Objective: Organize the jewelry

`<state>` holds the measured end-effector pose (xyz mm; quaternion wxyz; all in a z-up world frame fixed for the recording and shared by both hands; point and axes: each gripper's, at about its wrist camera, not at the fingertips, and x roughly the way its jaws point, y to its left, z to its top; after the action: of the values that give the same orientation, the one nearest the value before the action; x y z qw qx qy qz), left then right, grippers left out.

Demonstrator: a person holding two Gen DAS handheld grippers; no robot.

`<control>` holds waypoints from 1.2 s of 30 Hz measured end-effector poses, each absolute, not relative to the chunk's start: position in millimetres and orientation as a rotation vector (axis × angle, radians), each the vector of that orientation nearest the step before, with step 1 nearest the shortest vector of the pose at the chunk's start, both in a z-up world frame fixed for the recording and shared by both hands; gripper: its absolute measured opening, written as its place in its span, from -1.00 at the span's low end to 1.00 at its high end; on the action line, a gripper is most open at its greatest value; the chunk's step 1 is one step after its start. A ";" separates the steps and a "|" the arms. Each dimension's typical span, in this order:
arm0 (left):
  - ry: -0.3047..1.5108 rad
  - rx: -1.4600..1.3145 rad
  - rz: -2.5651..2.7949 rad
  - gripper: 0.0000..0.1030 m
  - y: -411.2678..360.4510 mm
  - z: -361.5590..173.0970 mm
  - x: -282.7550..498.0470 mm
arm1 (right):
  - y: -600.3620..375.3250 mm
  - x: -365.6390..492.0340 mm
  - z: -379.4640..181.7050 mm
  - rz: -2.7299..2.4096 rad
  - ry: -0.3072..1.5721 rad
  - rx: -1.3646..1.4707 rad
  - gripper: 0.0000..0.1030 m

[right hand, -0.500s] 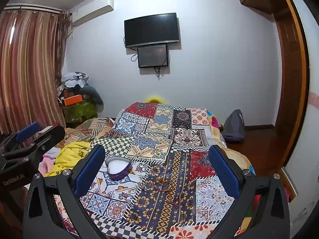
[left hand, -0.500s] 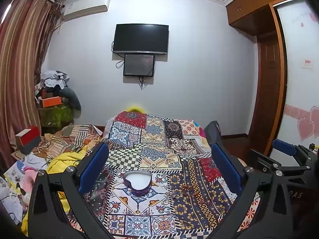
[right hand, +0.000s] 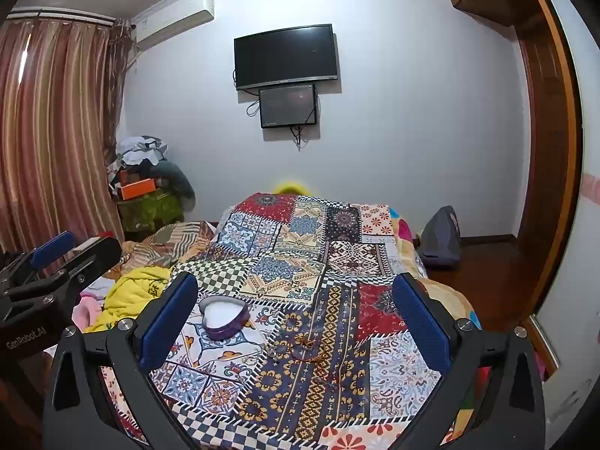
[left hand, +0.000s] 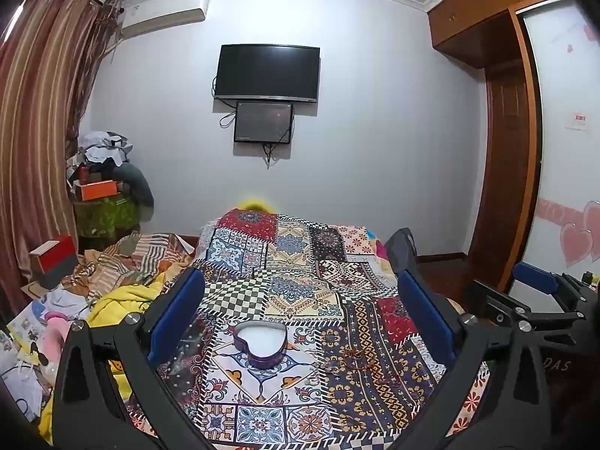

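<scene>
So honestly, nothing much had changed over the last half second. Compared with the earlier shots, both views lined up almost exactly: same framing, same spot for everything on the bed.

The left gripper [left hand: 300,281] hung above the near end of the patchwork bedspread [left hand: 375,393] with its blue pads spread wide apart and nothing between them. The right gripper [right hand: 294,285] was the same deal, fully spread and empty, sitting just to the right of the left one.

The heart-shaped box [left hand: 260,343] sat open on the bedspread, white lining showing, no lid that I could spot. It was near, pretty much straight ahead of the left gripper and over to the left of the right one. It looked empty from here.

The jewelry [right hand: 305,345] was a loose little scatter just right of the box, on the dark blue and gold strip. I could make out a reddish beaded loop and something thin and pale beside it, but the busy pattern swallowed the details.

My read: the sorting hadn't started yet and this was just a pause. The right gripper looked better placed for that scatter, and thin chains on soft fabric could be fiddly to pinch
</scene>
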<state>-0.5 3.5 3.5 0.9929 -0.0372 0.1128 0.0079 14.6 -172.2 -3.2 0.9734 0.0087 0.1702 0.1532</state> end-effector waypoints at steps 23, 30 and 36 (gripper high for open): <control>0.227 -0.076 0.033 1.00 4.9 2.4 -0.6 | -168.1 10.9 -3.5 0.315 0.338 0.009 1.00; 0.226 -0.075 0.031 1.00 5.6 1.6 -0.5 | -167.6 10.7 -3.4 0.314 0.338 0.009 1.00; 0.226 -0.077 0.028 1.00 5.8 2.0 -1.1 | -167.1 10.7 -3.0 0.314 0.338 0.009 1.00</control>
<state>-1.1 5.8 2.0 0.9928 -0.0384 0.1128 0.0140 10.7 -167.1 -3.0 0.9735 0.0046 0.1675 0.1557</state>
